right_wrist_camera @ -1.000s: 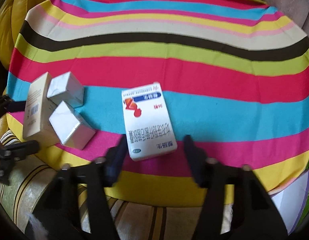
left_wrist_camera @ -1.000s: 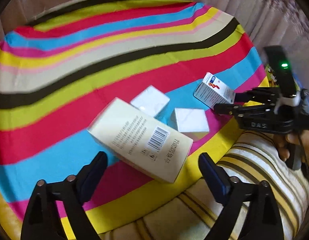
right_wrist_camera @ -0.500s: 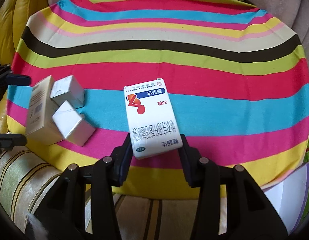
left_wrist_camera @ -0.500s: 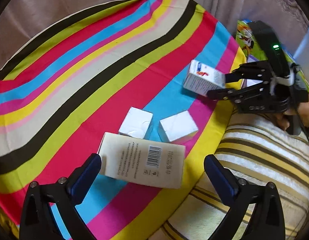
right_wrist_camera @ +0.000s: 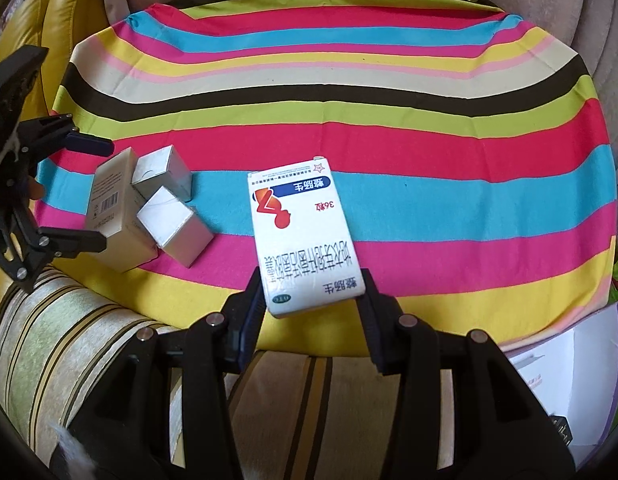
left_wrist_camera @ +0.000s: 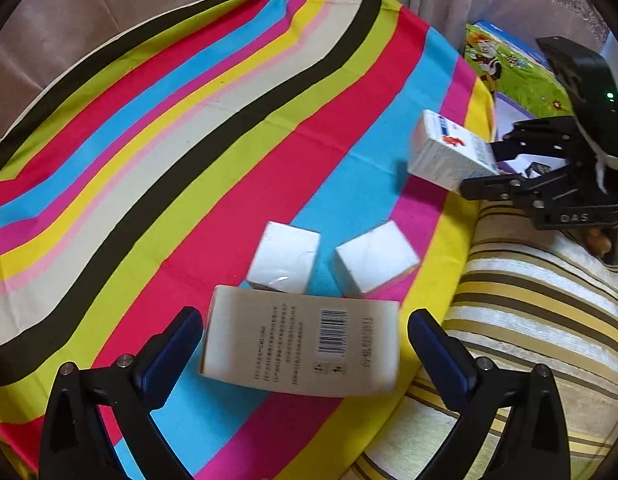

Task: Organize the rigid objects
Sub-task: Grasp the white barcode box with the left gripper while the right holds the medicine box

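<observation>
right gripper (right_wrist_camera: 313, 292) fingers clamped on the medicine box (right_wrist_camera: 299, 232), left gripper (left_wrist_camera: 305, 340) fingers spread wide around the barcode box (left_wrist_camera: 301, 350) — 2 white cubes (left_wrist_camera: 285, 260) just behind

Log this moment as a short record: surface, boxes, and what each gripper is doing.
surface: striped cloth
left gripper: open, fingers either side of the beige barcode box, not clamped
right gripper: shut on the medicine box
small white boxes: two, left one and right one, lying just beyond the beige barcode box
other: picture book past the cloth's edge
</observation>
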{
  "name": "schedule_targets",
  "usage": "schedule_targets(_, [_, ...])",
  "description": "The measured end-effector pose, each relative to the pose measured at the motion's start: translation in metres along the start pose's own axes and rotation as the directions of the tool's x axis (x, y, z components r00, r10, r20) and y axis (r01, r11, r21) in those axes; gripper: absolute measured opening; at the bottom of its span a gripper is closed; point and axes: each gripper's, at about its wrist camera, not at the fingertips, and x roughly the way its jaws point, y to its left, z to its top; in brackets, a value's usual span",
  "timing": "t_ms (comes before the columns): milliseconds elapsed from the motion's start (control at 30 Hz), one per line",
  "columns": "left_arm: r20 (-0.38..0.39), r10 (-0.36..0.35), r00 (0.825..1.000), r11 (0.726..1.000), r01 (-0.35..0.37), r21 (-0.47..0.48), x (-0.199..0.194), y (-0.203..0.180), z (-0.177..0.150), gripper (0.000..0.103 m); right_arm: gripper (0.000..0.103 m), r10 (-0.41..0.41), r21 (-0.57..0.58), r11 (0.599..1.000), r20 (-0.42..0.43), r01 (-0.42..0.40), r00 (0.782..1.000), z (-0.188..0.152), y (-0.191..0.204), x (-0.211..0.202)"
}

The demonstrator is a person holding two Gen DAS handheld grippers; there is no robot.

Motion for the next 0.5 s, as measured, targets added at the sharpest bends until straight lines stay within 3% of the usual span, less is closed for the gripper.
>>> schedule_targets(233, [-0.001,-0.009,1.0,1.0,0.009,-0.006,0.0067,0.0004,0.0012,0.103,0.048,-0.006,-0.003,1.0,0.006,0.006,1.0,-0.0029,0.0024,-0.0029])
schedule_targets(367, [-0.017,0.036,0.999,0.999,-0.036,0.004,0.0095,-0.0008,0.0018,0.103,0.048,-0.012,-0.007,1.0,0.006,0.012,1.0,-0.0041,0.0034,-0.0045])
schedule_targets(500, [-0.012,0.015,1.0,1.0,-0.016,-0.013,0.0071,0.0018,0.0024,0.103,0.048,-0.016,-0.001,1.0,0.004,0.016,1.0,-0.0059,0.0025,-0.0051])
